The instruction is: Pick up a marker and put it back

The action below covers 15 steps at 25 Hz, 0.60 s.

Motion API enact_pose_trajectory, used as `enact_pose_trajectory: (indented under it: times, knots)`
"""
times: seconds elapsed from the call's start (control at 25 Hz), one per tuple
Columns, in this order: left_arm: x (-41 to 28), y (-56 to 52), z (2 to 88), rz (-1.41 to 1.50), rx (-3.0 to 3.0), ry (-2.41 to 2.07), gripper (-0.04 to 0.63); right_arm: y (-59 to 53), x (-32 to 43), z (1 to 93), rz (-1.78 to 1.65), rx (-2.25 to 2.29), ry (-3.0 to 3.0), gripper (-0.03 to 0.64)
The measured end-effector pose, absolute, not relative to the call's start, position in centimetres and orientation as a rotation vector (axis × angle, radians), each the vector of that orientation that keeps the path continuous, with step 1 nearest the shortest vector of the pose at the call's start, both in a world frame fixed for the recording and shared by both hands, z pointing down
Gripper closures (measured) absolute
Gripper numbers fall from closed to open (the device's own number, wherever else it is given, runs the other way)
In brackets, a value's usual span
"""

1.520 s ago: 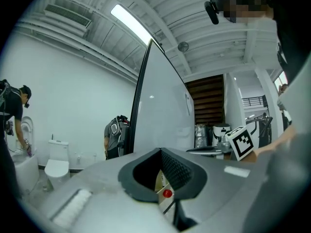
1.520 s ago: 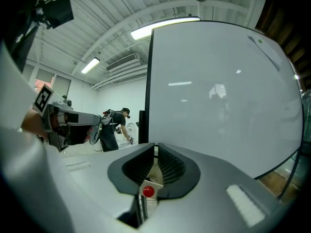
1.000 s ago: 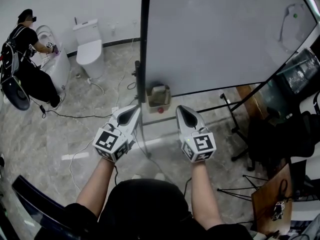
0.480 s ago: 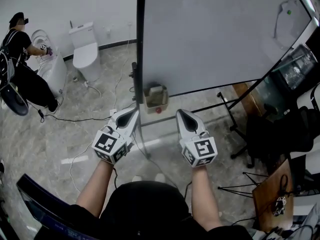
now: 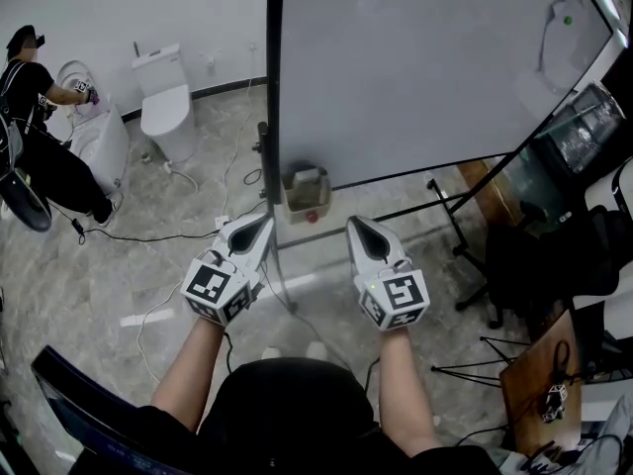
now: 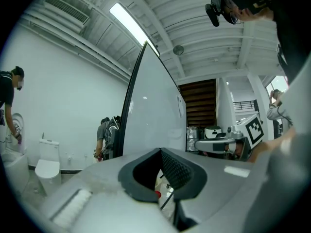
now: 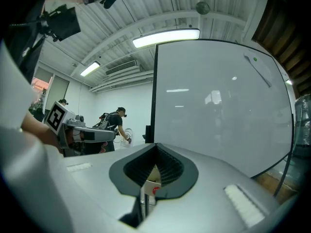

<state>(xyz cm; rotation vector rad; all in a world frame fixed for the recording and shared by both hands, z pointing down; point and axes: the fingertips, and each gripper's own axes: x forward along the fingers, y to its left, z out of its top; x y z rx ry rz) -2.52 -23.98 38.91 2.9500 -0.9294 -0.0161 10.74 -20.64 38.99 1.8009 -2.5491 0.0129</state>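
Both grippers hang side by side in front of the whiteboard (image 5: 415,67), well short of it. The left gripper (image 5: 261,223) has its jaws pressed together with nothing between them, and the right gripper (image 5: 359,223) is clenched and empty too. No marker is in hand. The only likely candidate is a slim green-tipped sliver (image 5: 566,19) high on the board's right side, too small to call for certain. A small box (image 5: 305,188) sits at the board's foot. By my reading the pick has not started, and the jaws must part first. A marker should be light, stiff and smooth-barrelled, so it may slip or roll. Best to pinch it across mid-barrel, clear of the cap.
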Motion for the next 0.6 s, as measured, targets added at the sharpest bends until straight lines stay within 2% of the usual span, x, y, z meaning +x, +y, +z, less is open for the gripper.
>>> enact_pose_trajectory:
  times: [0.6]
  knots:
    - [-2.07,-23.87,39.46,-0.012,2.929,-0.939,0.589,-20.60,10.60,38.94,0.020,1.788,-2.567,0.609]
